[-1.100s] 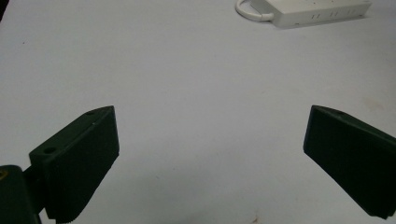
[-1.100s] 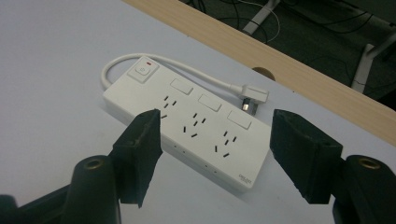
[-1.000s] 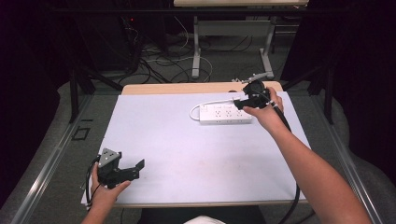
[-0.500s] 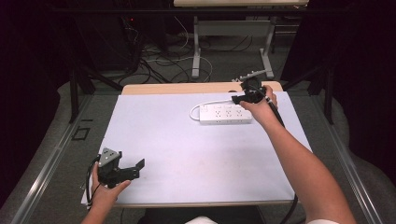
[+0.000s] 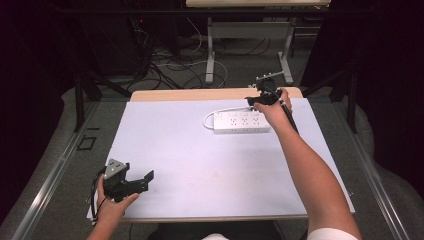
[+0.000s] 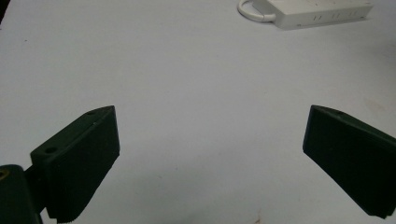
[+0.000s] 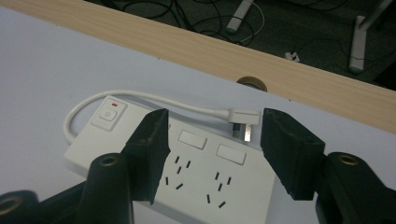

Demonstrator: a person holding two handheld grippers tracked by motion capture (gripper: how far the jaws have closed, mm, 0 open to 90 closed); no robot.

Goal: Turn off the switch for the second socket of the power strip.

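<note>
At the far right of the table (image 5: 165, 145), the right gripper (image 7: 210, 140), its jaws just narrowing yet still apart over the power strip (image 7: 187, 172), should centre on the plug (image 7: 243, 119) behind it before pinching, while the left gripper (image 6: 210, 158) waits spread and empty near left.

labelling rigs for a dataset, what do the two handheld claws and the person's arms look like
Both claws are black. The left claw carries a grey three-cornered plate on top, and a black cable loops from it. Its fingers are blocky wedges with small holes in them. The right claw has similar thick black fingers. Both forearms are bare, with a white short sleeve on the right arm.
</note>
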